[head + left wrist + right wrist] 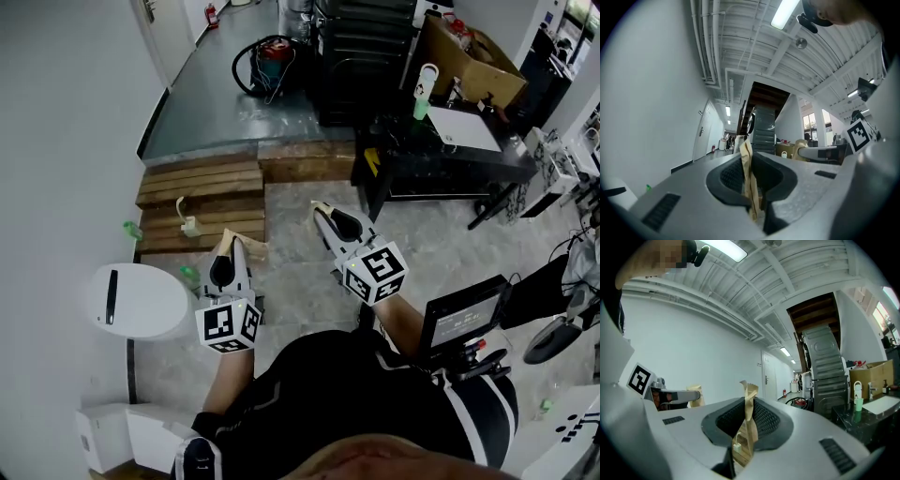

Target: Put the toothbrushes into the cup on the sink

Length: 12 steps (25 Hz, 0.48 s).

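Left gripper [231, 251] clamped shut on a narrow tan paper packet [747, 165]. Right gripper [324, 217] likewise pinches a second tan paper packet [749, 420]. The wrapping hides the contents of both. Both are held over the grey tiled floor [300, 281], apart from the round white basin [150, 311] at left. Small green objects [190, 275] beside the basin are too small to identify. Beyond are wooden plank steps [202, 187] and a black table [441, 155].

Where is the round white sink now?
In the head view the round white sink stands at the lower left, against the white wall, beside the left gripper.
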{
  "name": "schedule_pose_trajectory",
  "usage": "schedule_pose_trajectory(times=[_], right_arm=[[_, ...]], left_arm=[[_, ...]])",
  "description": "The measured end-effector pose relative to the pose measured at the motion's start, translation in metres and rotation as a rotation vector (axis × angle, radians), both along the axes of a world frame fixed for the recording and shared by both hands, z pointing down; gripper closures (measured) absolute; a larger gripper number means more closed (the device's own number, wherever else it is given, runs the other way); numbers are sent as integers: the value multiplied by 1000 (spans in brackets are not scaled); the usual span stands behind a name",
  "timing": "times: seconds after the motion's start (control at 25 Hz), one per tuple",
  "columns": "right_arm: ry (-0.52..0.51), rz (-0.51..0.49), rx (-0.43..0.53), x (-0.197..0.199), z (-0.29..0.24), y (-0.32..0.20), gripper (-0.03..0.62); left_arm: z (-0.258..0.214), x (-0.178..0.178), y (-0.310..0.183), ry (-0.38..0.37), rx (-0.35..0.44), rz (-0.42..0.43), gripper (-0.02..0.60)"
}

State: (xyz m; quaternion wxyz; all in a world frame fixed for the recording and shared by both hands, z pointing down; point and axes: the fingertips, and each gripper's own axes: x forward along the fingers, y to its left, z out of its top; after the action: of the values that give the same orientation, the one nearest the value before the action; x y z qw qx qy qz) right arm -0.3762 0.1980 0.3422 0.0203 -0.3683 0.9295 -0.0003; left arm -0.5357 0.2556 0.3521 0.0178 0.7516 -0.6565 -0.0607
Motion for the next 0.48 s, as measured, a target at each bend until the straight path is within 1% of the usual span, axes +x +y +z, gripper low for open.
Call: schedule_pose_trajectory(times=[0.08, 0.2, 0.36, 0.48], right_arm=[[-14, -5, 3, 15, -8, -17, 536], [-18, 0, 29, 35, -6, -27, 537], [-27, 19, 28, 77, -6, -62, 537], [-27, 35, 44, 95, -1, -74, 537]], left_arm=[[-8, 15, -18, -7, -5, 1, 537], [-5, 36, -31, -27, 7, 16, 537], [-6, 74, -65, -34, 17, 24, 537], [2, 86, -75, -40, 24, 24, 538]])
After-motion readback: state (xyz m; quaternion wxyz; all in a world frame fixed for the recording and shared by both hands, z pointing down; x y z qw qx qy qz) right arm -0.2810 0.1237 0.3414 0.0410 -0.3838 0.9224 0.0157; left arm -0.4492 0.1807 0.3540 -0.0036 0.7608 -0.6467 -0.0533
